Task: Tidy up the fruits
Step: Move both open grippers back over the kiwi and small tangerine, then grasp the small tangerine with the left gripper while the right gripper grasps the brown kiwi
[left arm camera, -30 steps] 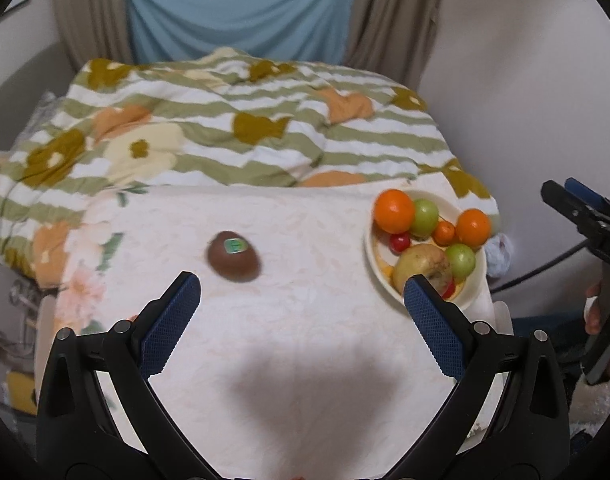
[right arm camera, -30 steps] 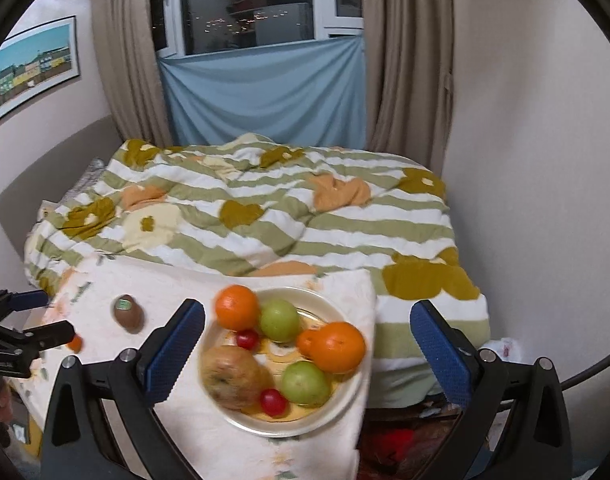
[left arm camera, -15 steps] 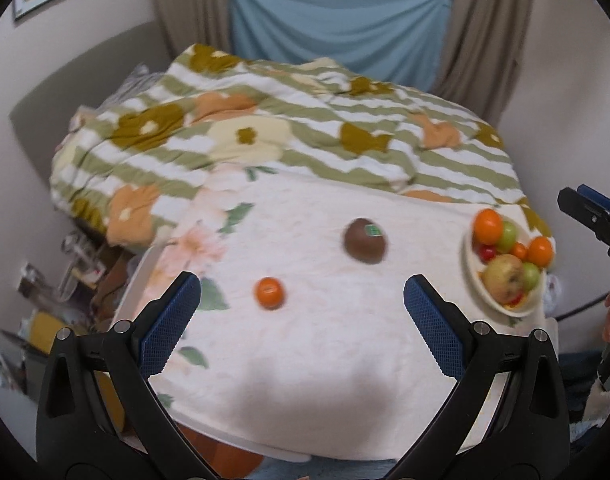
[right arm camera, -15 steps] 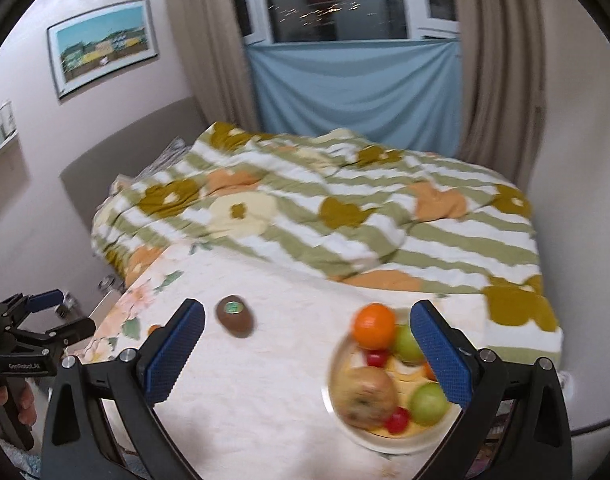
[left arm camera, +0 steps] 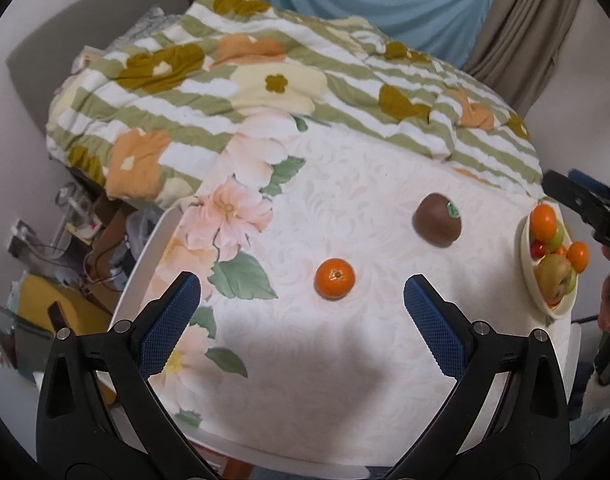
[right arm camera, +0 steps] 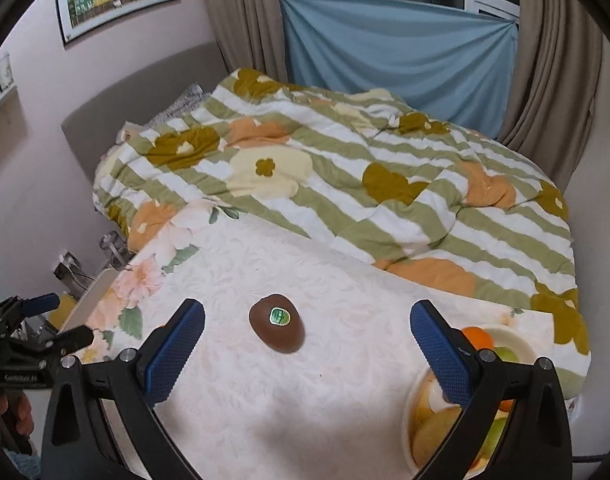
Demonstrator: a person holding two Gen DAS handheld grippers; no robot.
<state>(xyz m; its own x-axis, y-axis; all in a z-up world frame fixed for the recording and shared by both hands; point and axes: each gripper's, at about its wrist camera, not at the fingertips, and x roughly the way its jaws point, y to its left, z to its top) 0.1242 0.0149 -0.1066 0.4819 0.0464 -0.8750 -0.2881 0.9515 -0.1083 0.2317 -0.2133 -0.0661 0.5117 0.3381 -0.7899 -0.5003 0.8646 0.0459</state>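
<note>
Holding both my tongs spread, left tongs (left arm camera: 301,312) hovering near mandarin (left arm camera: 334,279), right tongs (right arm camera: 307,340) hovering over kiwi (right arm camera: 277,328) on surface (left arm camera: 345,360).

Open cloth lies bare across the lower centre of the worktop (left arm camera: 345,380) in the left wrist view. Obstacles: a mandarin (left arm camera: 334,279) at centre, a kiwi (left arm camera: 437,220) to its upper right and well apart from it, and a fruit bowl (left arm camera: 531,276) at the right edge. The quilt (left arm camera: 265,80) bounds the upper frame.
</note>
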